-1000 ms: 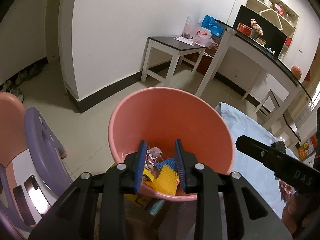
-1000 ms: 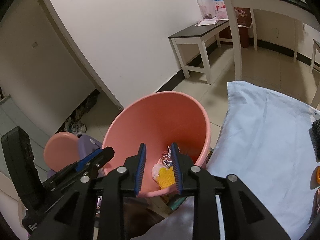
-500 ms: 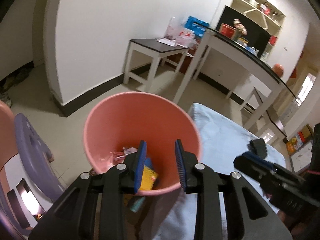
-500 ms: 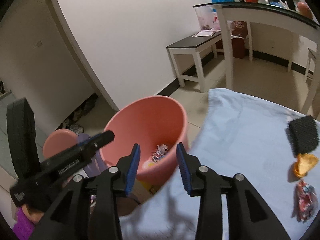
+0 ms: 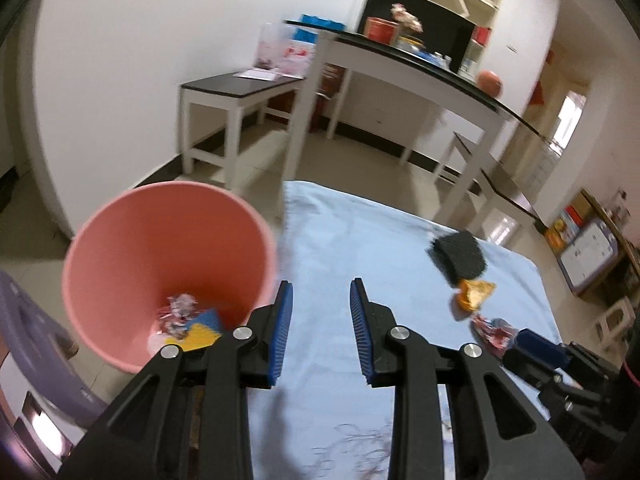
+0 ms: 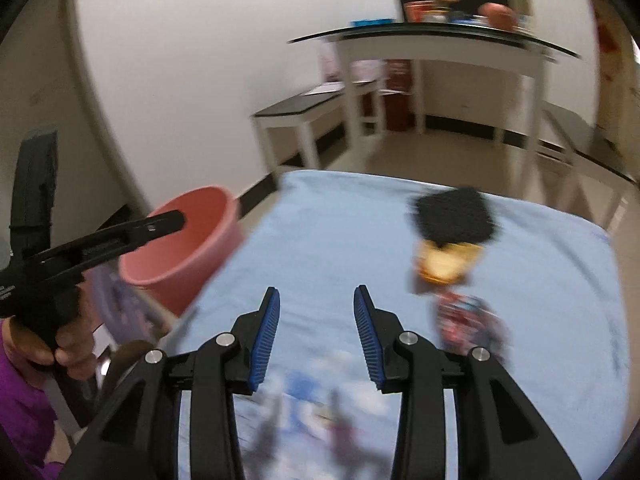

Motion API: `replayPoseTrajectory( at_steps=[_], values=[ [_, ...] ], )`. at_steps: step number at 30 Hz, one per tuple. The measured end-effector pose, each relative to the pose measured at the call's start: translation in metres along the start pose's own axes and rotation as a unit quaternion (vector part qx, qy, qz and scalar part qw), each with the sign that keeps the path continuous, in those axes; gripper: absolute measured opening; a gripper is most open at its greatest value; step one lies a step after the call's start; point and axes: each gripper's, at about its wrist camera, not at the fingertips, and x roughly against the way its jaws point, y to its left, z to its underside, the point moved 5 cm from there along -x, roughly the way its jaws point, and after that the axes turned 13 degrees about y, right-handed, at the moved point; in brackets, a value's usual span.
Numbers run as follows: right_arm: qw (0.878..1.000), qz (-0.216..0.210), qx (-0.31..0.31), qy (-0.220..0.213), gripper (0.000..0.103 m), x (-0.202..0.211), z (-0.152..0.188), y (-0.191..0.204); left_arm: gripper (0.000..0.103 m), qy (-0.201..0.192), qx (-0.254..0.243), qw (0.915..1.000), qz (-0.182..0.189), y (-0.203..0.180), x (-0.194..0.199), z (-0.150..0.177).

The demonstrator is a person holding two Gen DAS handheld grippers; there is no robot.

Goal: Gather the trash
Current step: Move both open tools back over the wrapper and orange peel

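Trash inside pink bin, left view only

Both your wrist cameras look steeply down over the blue cloth; they share it and the, somewhat blurred, pink bucket.

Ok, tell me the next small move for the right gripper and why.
Probably carry the right gripper forward and to the right, over the colourful wrapper. Its fingers stand apart with nothing between them, and that wrapper is the nearest of three scraps on the blue cloth, ahead of the orange piece and the black pad. The pink bin already holds trash.
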Motion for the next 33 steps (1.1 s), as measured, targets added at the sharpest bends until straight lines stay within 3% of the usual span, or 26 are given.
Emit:
replayPoseTrajectory(
  at_steps=[5,11,30,33],
  values=[
    [0.997,0.045,-0.055,-0.014,0.038,0.021,0.018,-0.066,0.030,0.008,-0.040,0.9989,0.021,-0.042,-0.014,0.001],
    [0.992,0.054,-0.110,-0.006,0.038,0.022,0.038,-0.117,0.030,0.040,-0.086,0.9945,0.045,-0.090,-0.039,0.005],
    [0.990,0.044,-0.128,0.040,0.039,-0.040,0.023,-0.132,0.030,0.088,-0.172,0.9806,0.034,-0.166,-0.121,-0.006],
    [0.990,0.041,-0.131,0.045,0.033,-0.045,0.024,-0.136,0.030,0.096,-0.166,0.9809,0.032,-0.169,-0.135,-0.008]
  ],
)
